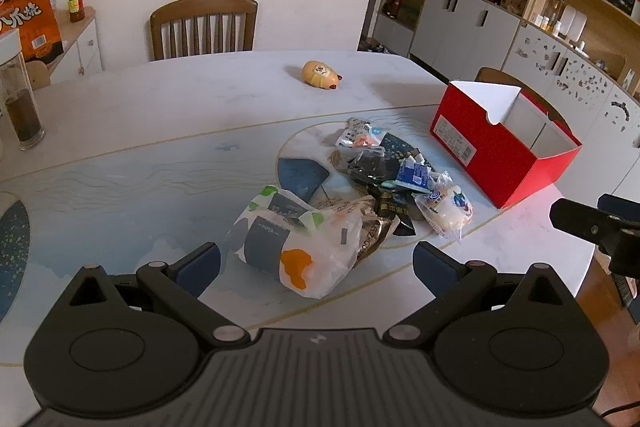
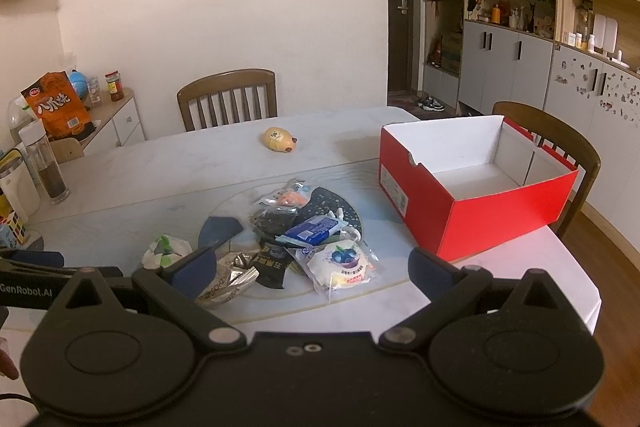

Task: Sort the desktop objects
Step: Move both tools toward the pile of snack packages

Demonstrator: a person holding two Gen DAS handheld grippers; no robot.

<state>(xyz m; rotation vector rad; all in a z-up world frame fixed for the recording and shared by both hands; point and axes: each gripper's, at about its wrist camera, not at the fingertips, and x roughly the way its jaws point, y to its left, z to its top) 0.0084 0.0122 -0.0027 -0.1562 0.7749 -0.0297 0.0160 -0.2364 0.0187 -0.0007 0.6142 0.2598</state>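
Sorting not started: red box (image 2: 480, 203) empty, snack packets (image 2: 288, 247) piled beside it. Both claws, left gripper (image 1: 316, 263) and right gripper (image 2: 312, 267), gape wide, holding nothing. Next: close on one packet.

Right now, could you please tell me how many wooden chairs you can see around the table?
2. One chair stands at the far side of the table; the other chair is behind the red box. More may be hidden.

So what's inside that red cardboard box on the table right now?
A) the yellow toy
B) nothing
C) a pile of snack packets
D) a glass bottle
B: the red cardboard box shows only its bare white inside, while the snack packets lie on the table beside it.
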